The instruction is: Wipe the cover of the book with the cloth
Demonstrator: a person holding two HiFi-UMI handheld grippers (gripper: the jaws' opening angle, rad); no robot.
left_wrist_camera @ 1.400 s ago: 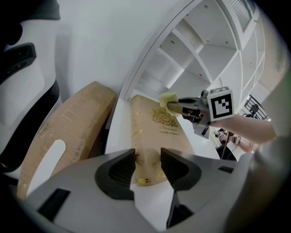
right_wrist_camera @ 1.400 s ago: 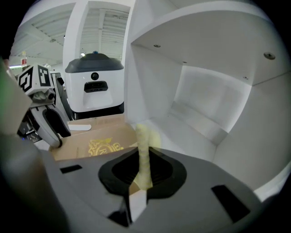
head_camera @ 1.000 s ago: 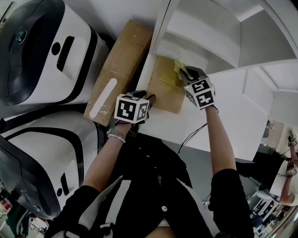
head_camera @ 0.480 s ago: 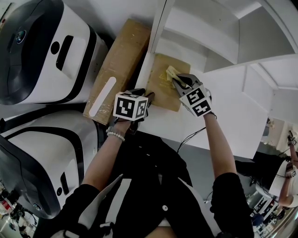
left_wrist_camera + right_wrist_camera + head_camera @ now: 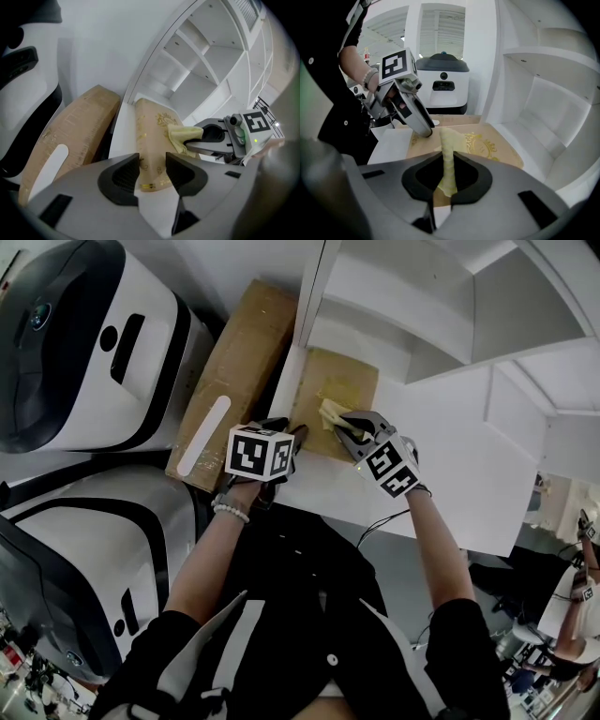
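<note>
Book [image 5: 349, 381] is lying flat on the white shelf [image 5: 450, 460]. My right hand-held gripper [image 5: 341, 427] is pinching the yellow cloth [image 5: 329, 414] on its cover. My left hand-held gripper [image 5: 296, 434], jaws narrowly apart, is resting at its near edge.

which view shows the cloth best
Right gripper view: the cloth sits dead centre, pinched between the shut jaws and trailing onto the book. The left gripper view shows it bunched at the right gripper tip. The head view gives only a small yellow patch.
</note>
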